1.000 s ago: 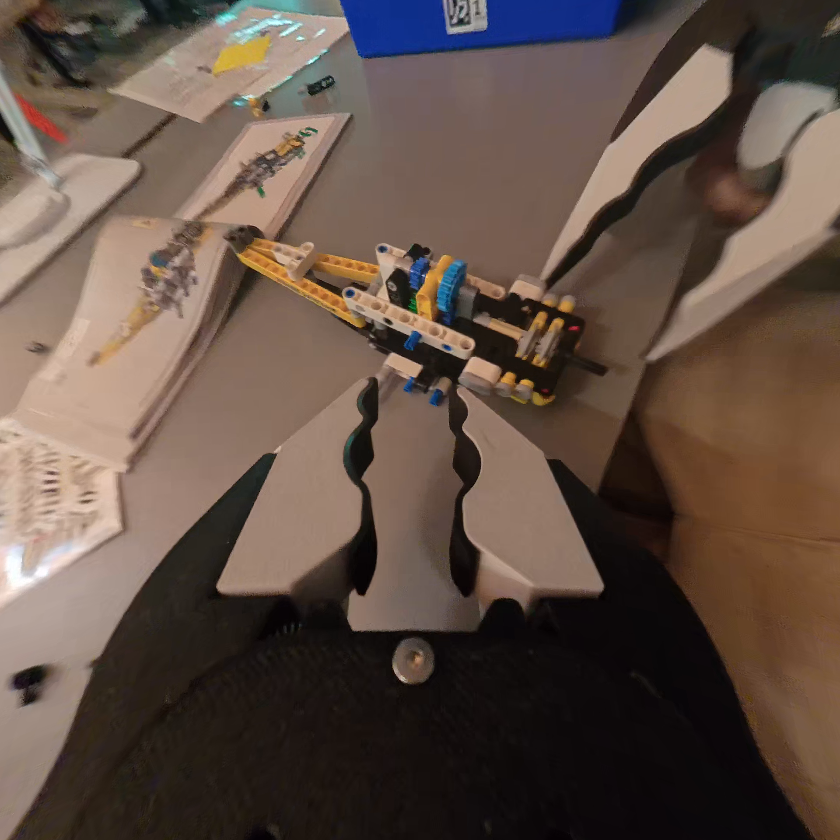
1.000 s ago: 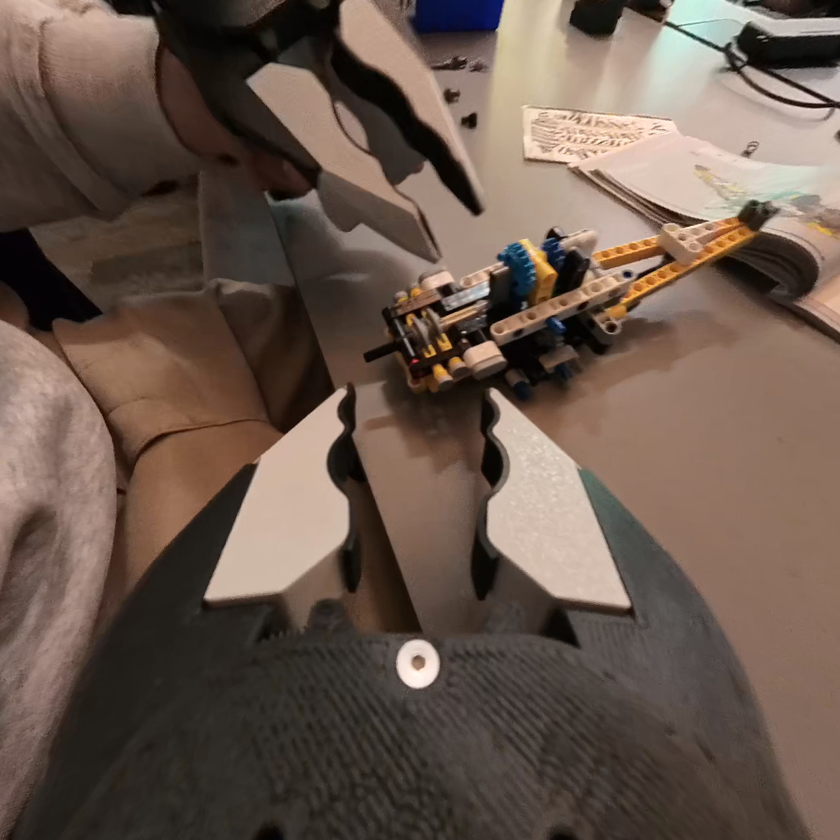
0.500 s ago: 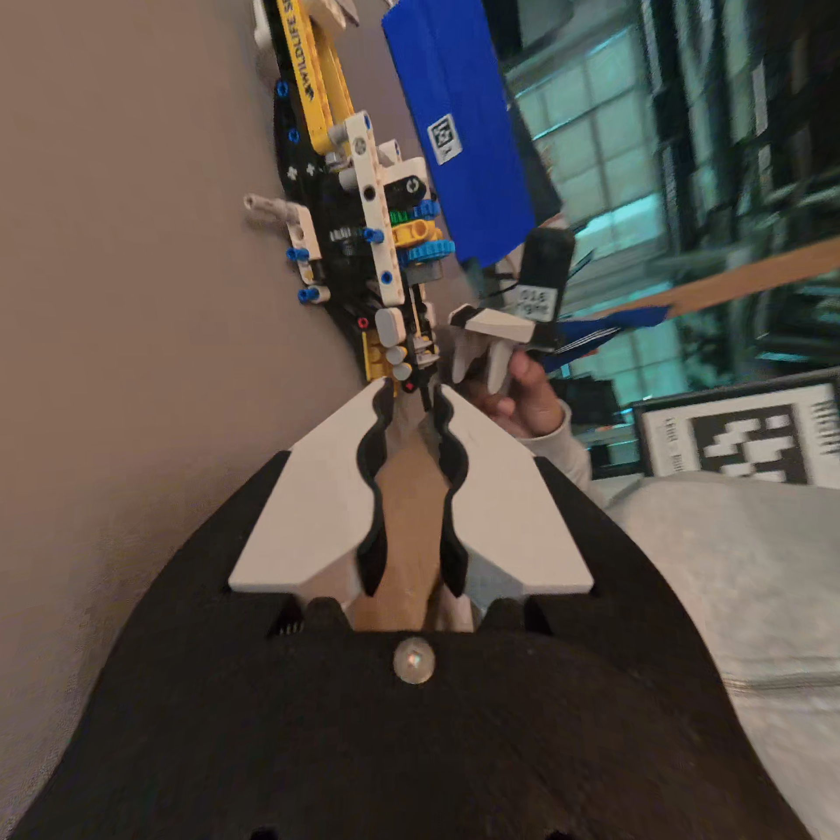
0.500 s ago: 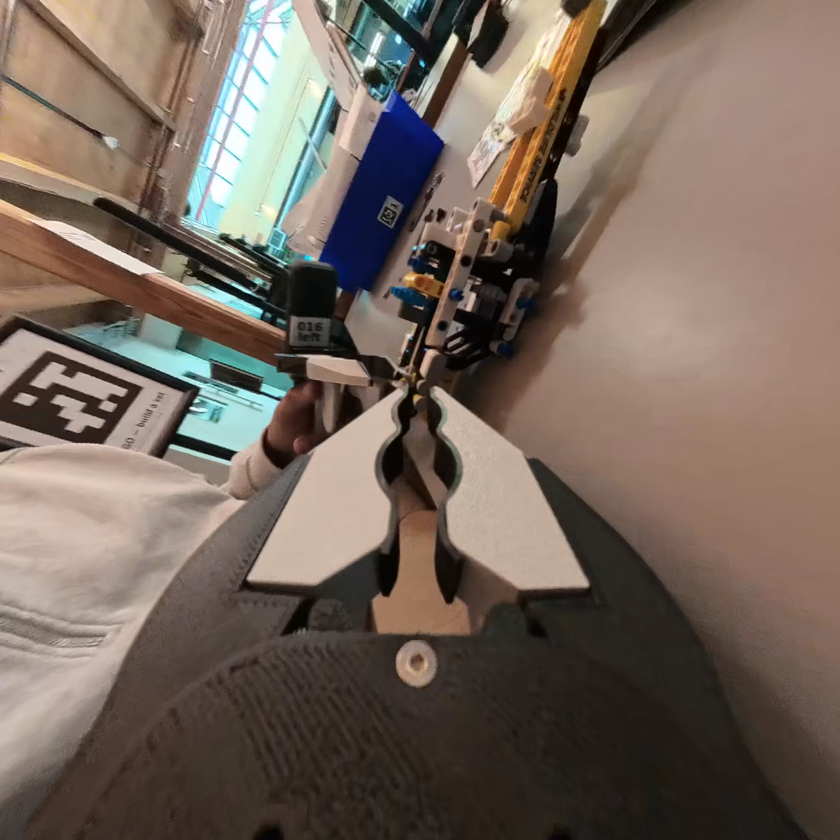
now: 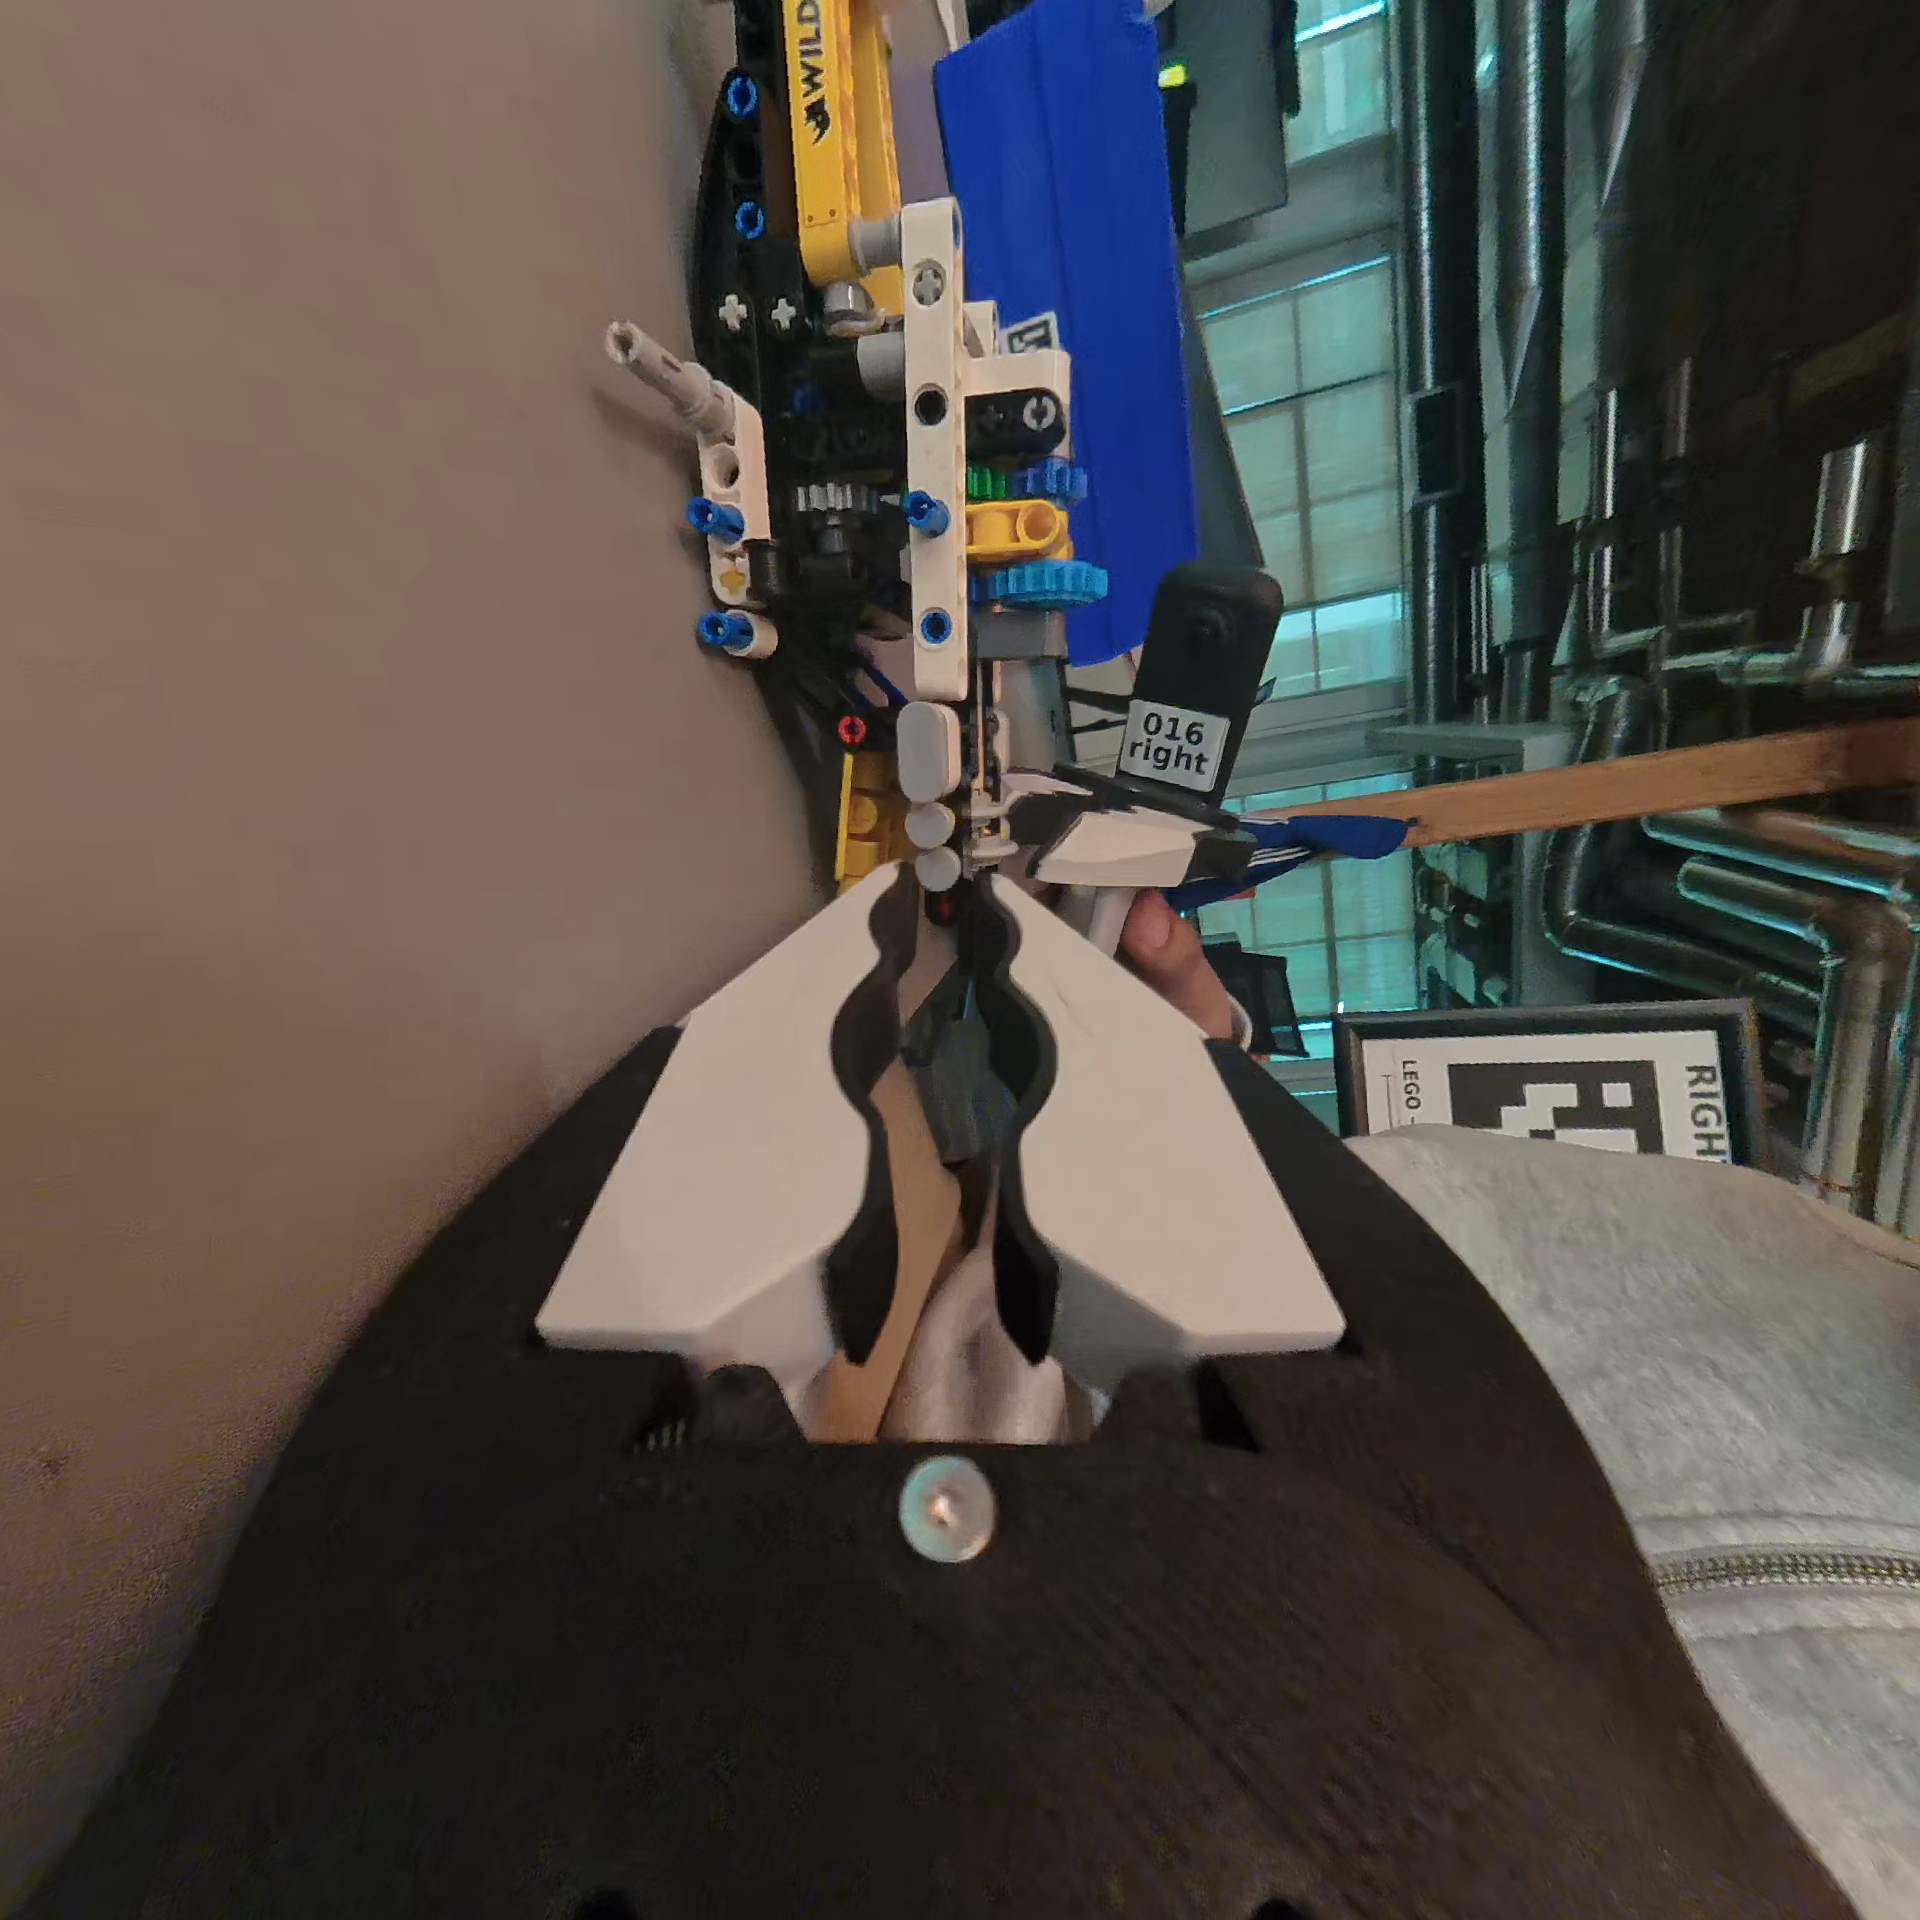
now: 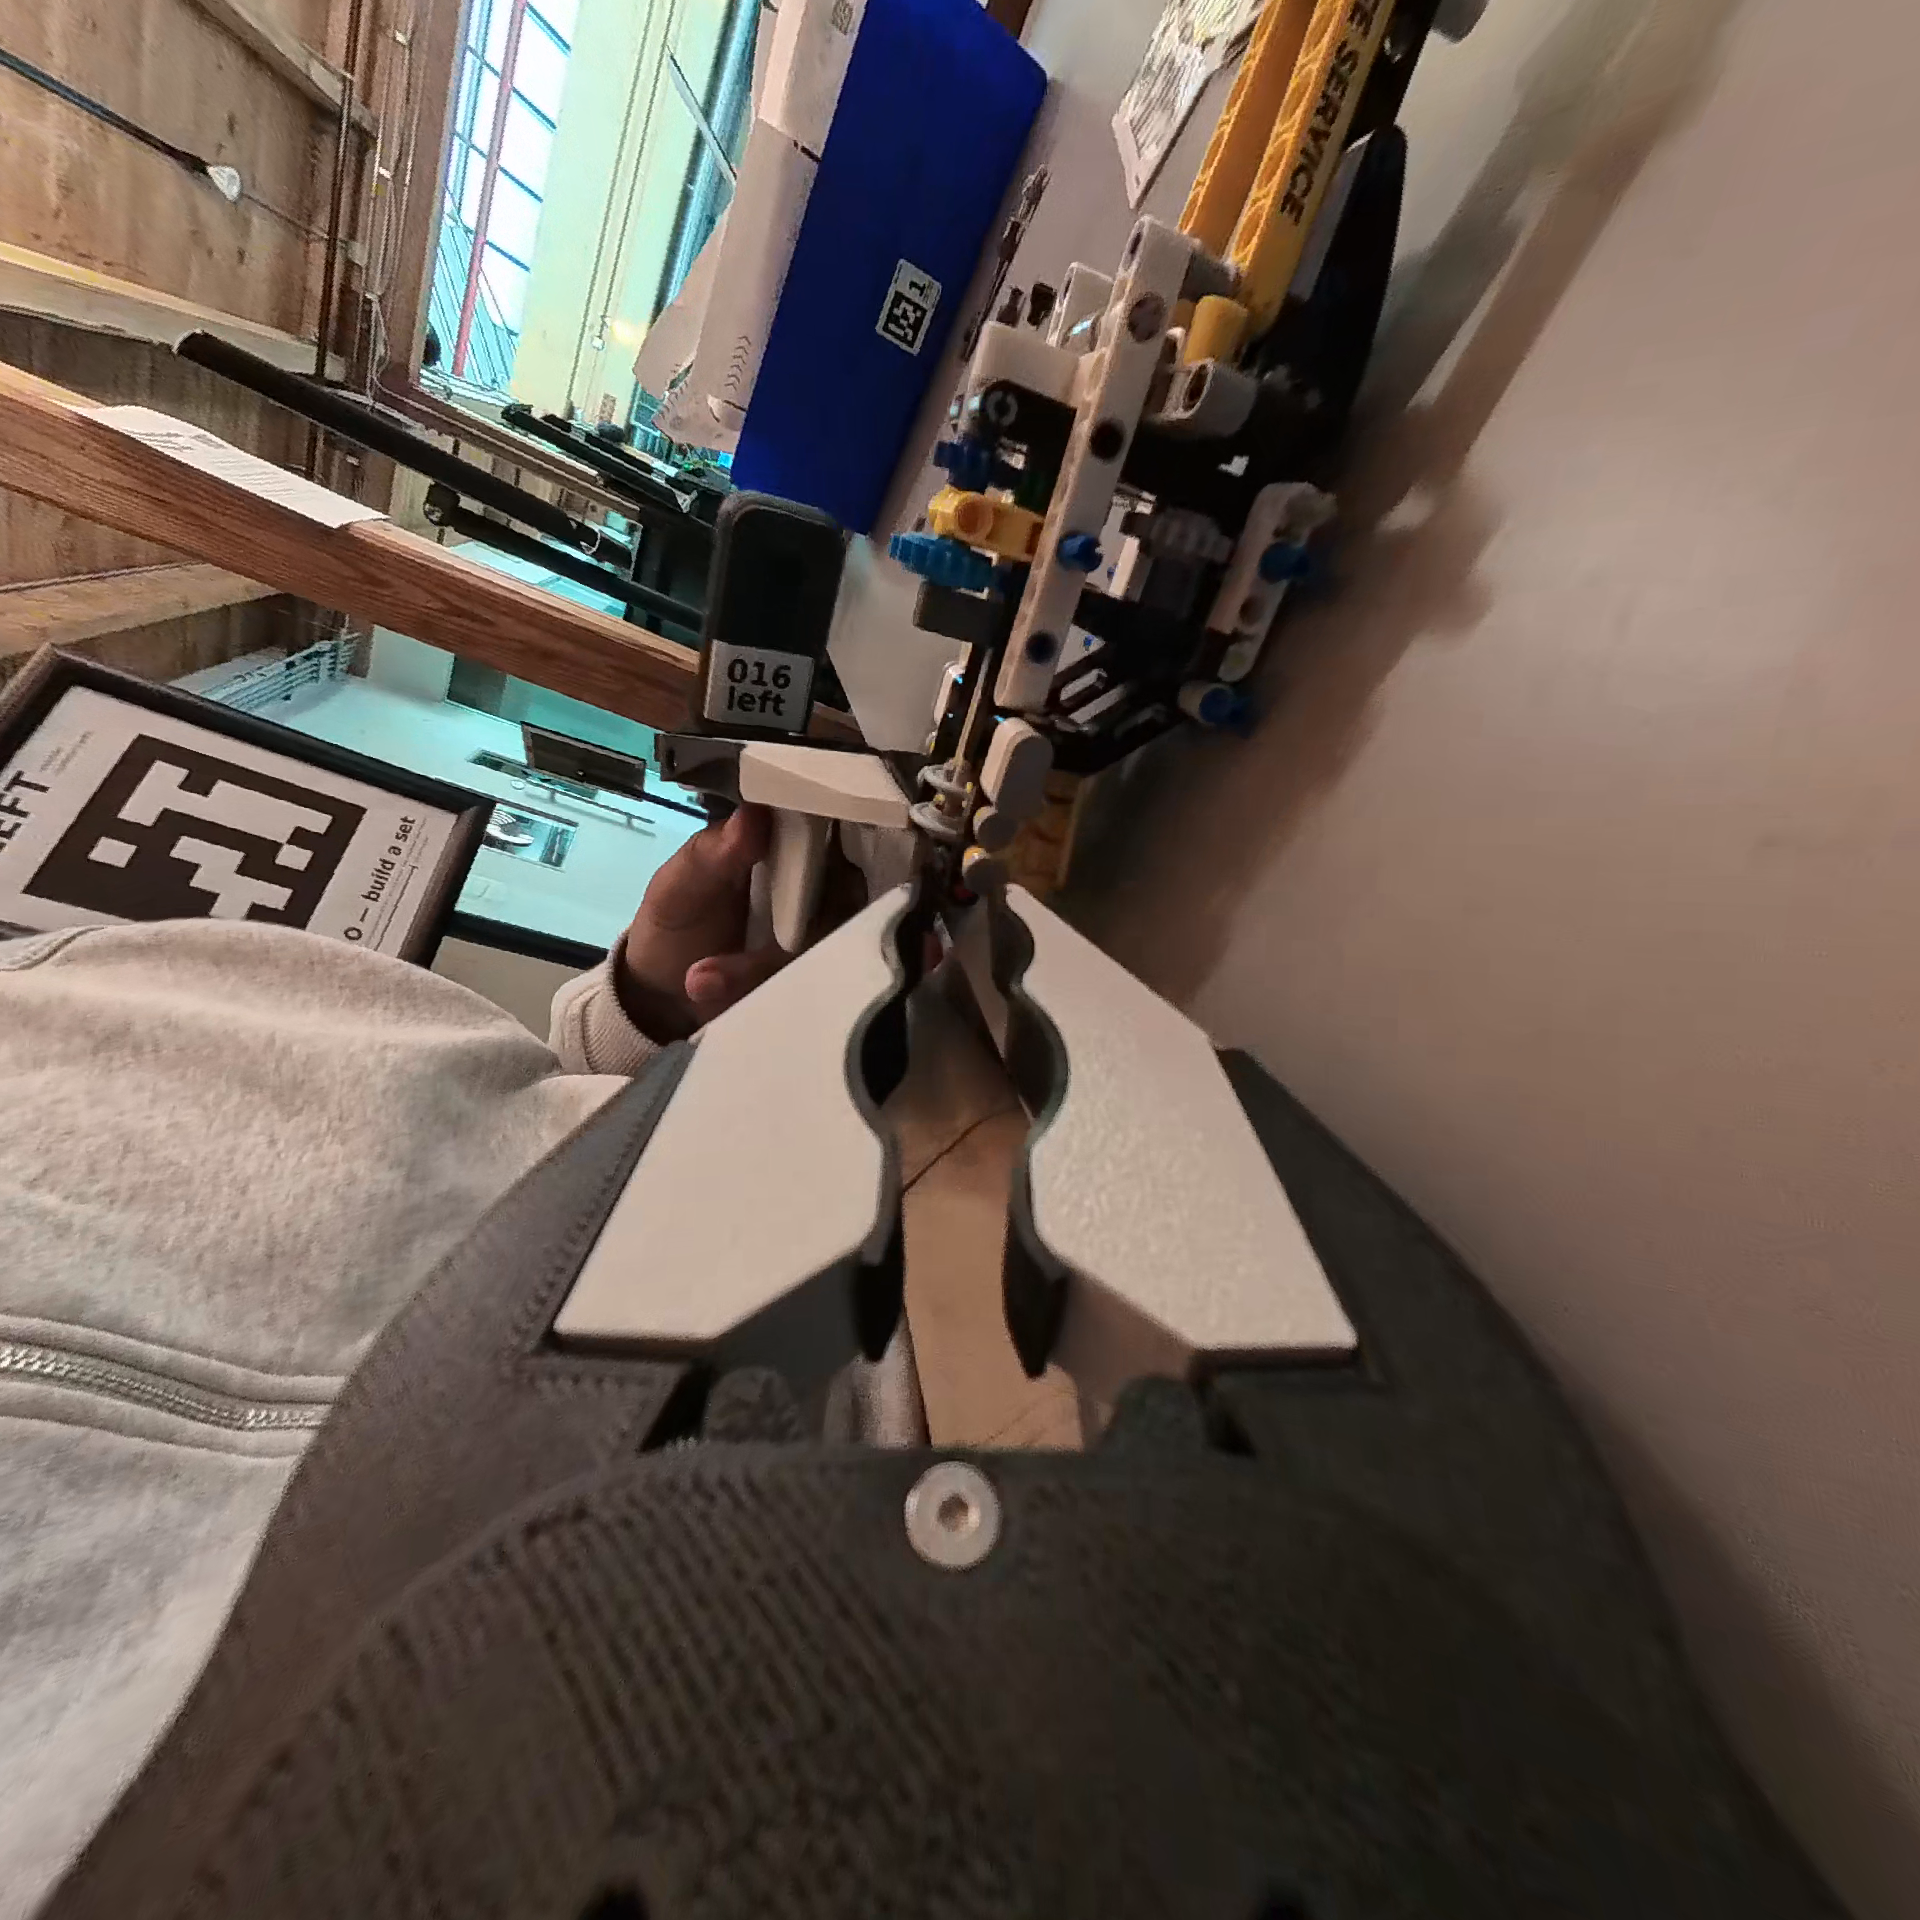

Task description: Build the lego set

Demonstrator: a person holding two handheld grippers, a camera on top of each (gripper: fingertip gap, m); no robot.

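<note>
The lego model (image 5: pixel 935 468) is a black, white and yellow build with blue gears and a long yellow boom (image 5: pixel 842 125). It shows side-on, close to the grey table (image 5: pixel 312 623). My left gripper (image 5: pixel 948 894) is shut on the model's near end, with a dark axle piece between its fingers. My right gripper (image 6: pixel 956 909) is shut on the same end of the model (image 6: pixel 1091 499) from the other side. Each gripper shows in the other's view: the right one (image 5: pixel 1112 847) and the left one (image 6: pixel 831 795). Whether the model rests on the table I cannot tell.
A blue bin (image 5: pixel 1060 312) stands behind the model and also shows in the right wrist view (image 6: pixel 883 208). A printed sheet (image 6: pixel 1164 125) lies beyond the boom. A framed marker card (image 6: pixel 208 821) and the person's grey sweater (image 6: pixel 208 1143) are close by. My hands' fingertips stand some 4 cm from each other.
Both grippers were open and short of the model a second ago. They have rolled sideways, closed in on its near end, and shut on it.
</note>
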